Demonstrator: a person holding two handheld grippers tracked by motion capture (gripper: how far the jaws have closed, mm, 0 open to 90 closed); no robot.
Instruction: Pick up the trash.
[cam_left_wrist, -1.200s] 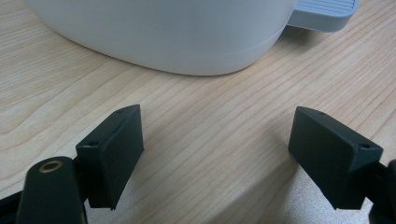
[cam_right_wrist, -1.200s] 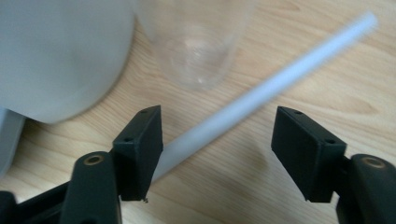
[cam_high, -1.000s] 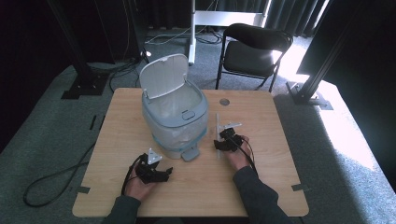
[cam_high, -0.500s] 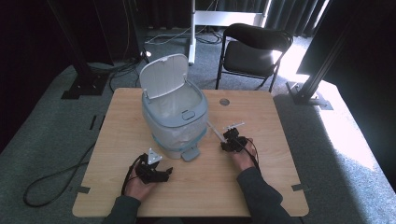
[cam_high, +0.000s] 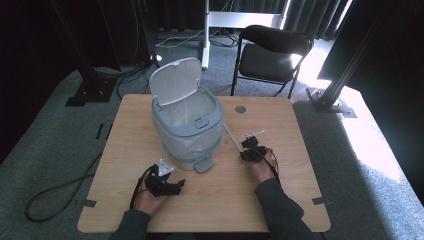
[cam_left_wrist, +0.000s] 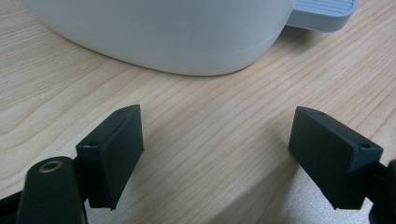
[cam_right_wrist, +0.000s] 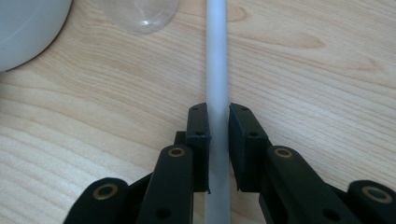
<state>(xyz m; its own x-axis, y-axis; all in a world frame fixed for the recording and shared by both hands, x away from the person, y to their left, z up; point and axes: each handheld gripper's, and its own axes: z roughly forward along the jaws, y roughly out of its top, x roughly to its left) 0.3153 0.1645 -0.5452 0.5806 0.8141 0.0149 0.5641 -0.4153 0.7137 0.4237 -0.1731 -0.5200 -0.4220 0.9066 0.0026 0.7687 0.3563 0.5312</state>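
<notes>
A thin white tube (cam_right_wrist: 217, 70) lies on the wooden table (cam_high: 300, 175), right of a grey-blue pedal bin (cam_high: 187, 125) whose lid (cam_high: 176, 87) stands up. My right gripper (cam_right_wrist: 218, 140) has just been closing and its pads now touch both sides of the tube (cam_high: 231, 136). In the high view the right gripper (cam_high: 246, 148) sits at the tube's near end. My left gripper (cam_left_wrist: 215, 154) rests open on the table in front of the bin's base (cam_left_wrist: 177, 42), with nothing between its jaws. The high view shows the left gripper (cam_high: 172, 186) near the table's front edge.
The bin's foot pedal (cam_high: 204, 164) juts toward me between the two hands. A clear plastic thing (cam_right_wrist: 140, 14) sits on the table beside the tube's far part. A black chair (cam_high: 272, 55) stands behind the table. A round hole (cam_high: 240, 108) marks the table's far side.
The right gripper's jaws have closed in from wide apart onto the white tube. The right hand shifted slightly rightward. The left hand has stayed put.
</notes>
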